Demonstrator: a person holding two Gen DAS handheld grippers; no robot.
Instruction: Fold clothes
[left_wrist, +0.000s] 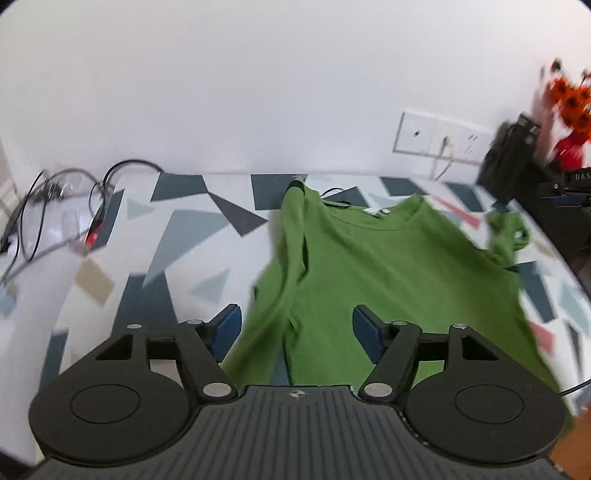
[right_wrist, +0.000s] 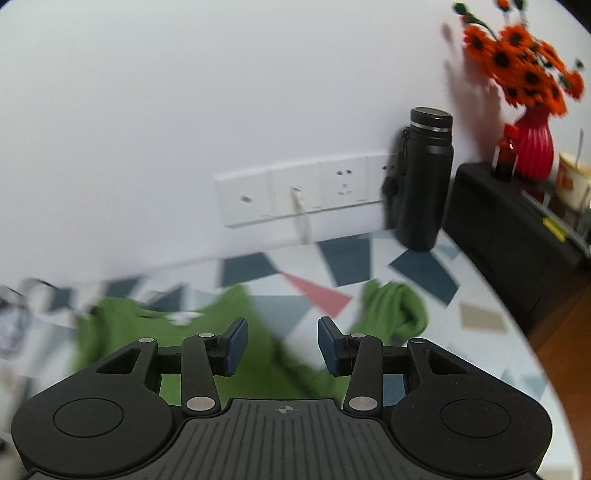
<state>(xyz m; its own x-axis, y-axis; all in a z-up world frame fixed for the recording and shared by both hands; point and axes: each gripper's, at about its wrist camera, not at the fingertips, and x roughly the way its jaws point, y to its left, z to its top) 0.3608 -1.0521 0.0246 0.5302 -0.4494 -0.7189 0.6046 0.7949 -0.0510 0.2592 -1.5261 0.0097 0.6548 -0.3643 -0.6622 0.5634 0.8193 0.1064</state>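
Tabletop: the tabletop (left_wrist: 192, 236) wore a white cover printed with dark blue, grey, beige and red triangles, and it ran back to a plain white wall (left_wrist: 258, 92).

Wall fittings: a white socket strip (right_wrist: 295, 192) sat low on the wall, with a pale cable (right_wrist: 301, 214) plugged in and hanging down.

Left side clutter: a tangle of black cables (left_wrist: 55, 206) lay at the far left edge of the tabletop (blurred, details not readable).

Right side: a black box (right_wrist: 517, 229) stood at the right end of the tabletop.

Shirt: the green shirt (left_wrist: 369, 266) lay spread on the tabletop with its round collar toward the wall; 1 sleeve was folded in over the body along the left side, and the other sleeve (right_wrist: 395, 306) lay bunched out to the right, on the patterned cover.

Flask: a black flask (right_wrist: 424, 177) with its lid on stood upright against the wall, just beside the black box.

Vase: a red ribbed vase (right_wrist: 533, 144) on the black box held orange flowers (right_wrist: 521, 62).

Cup: a pale cup (right_wrist: 572, 181) stood near the vase, with a thin handle sticking out of it.

Left claw: the left claw (left_wrist: 295, 328) stood wide apart above the shirt's near part, holding nothing.

Right claw: the right claw (right_wrist: 282, 345) was parted over the shirt's right shoulder area, nothing between its blue pads.
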